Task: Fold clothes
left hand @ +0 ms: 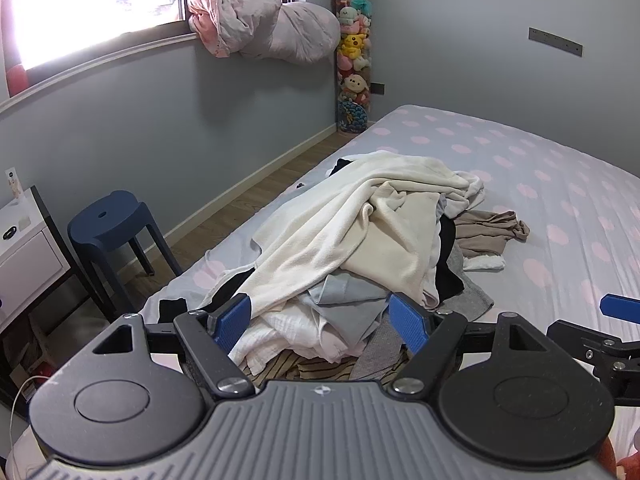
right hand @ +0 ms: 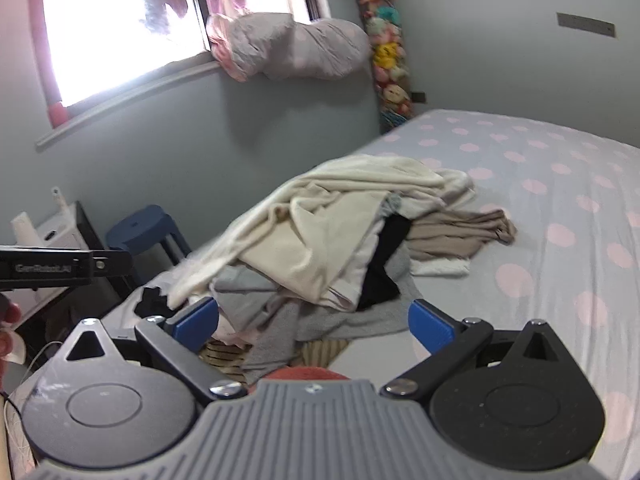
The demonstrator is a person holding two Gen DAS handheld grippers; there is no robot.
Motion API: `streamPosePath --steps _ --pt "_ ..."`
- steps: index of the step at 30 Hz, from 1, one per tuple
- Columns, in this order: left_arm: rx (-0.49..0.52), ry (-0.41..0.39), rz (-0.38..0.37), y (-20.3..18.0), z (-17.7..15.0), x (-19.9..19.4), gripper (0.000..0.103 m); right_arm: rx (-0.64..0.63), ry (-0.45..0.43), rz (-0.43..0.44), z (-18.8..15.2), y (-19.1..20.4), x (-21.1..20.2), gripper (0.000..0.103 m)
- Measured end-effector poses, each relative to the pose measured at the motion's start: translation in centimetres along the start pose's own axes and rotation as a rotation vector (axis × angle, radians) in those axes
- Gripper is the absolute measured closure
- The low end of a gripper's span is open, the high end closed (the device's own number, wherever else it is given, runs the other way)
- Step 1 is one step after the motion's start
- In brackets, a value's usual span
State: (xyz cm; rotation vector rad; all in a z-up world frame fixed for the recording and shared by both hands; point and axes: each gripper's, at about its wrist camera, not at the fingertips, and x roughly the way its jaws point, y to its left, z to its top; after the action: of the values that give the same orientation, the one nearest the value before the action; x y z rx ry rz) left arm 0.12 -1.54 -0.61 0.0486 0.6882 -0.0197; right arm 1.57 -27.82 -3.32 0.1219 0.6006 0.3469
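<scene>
A heap of unfolded clothes (left hand: 360, 240) lies on the bed's near left part, topped by a large cream garment (left hand: 344, 220), with grey, black, white and striped pieces underneath and a tan garment (left hand: 488, 232) at its right. My left gripper (left hand: 324, 320) is open just before the heap's near edge, holding nothing. In the right wrist view the same heap (right hand: 332, 240) sits ahead, and my right gripper (right hand: 316, 324) is open and empty above its grey pieces (right hand: 320, 320). The right gripper's blue tip (left hand: 620, 306) shows at the left view's right edge.
The bed (left hand: 540, 184) has a grey sheet with pink dots, bare on its right and far parts. A dark blue stool (left hand: 116, 224) and a white nightstand (left hand: 24, 240) stand at the left by the wall. A bundled duvet (left hand: 272, 24) rests on the windowsill beside a column of plush toys (left hand: 354, 52).
</scene>
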Motion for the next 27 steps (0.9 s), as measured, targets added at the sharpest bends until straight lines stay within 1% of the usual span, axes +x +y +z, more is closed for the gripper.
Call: streamPosePath --steps 8,15,27 --pt "0.000 0.001 -0.005 -0.11 -0.11 0.03 0.027 0.013 -0.004 0.017 -0.07 -0.08 -0.06 0.001" --pt "0.003 -0.001 -0.009 -0.26 -0.16 -0.02 0.027 0.014 -0.005 0.007 -0.15 0.32 0.00 0.001" --pt "-0.003 0.006 0.007 -0.32 -0.24 0.27 0.027 0.001 -0.006 0.004 -0.15 0.16 0.06 0.001"
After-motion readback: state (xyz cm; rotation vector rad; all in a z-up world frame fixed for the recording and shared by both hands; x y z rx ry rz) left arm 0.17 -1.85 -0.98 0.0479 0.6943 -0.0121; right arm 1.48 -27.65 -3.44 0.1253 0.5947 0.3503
